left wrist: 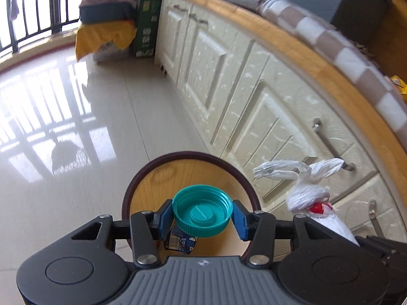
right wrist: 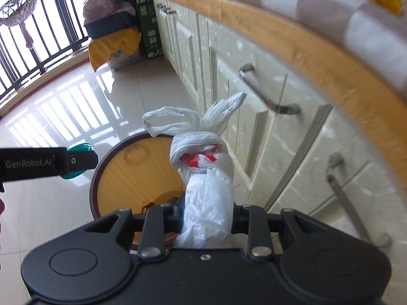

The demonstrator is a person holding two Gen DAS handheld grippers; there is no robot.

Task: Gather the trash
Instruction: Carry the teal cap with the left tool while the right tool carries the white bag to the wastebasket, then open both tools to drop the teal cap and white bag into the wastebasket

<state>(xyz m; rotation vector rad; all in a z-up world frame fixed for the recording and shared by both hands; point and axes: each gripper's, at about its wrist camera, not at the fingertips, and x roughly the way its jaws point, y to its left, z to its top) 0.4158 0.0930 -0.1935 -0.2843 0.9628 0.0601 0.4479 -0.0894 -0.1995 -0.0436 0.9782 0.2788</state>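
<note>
The left hand-held gripper (left wrist: 202, 217) is pinching a light, rigid teal cap (left wrist: 202, 214) by its ribbed rim over the bin (left wrist: 132, 185); the right hand-held gripper (right wrist: 207, 218) is squeezing a soft, knotted trash bag (right wrist: 207, 185) beside it.

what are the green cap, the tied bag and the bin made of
Green cap: moulded plastic, slight sheen; ribbed rim and inner plug show it. Tied bag: thin white plastic film, crinkled and knotted. Bin: wood-look inside with grain lines, dark glossy rim; possibly printed laminate or plastic, hard to tell.
</note>
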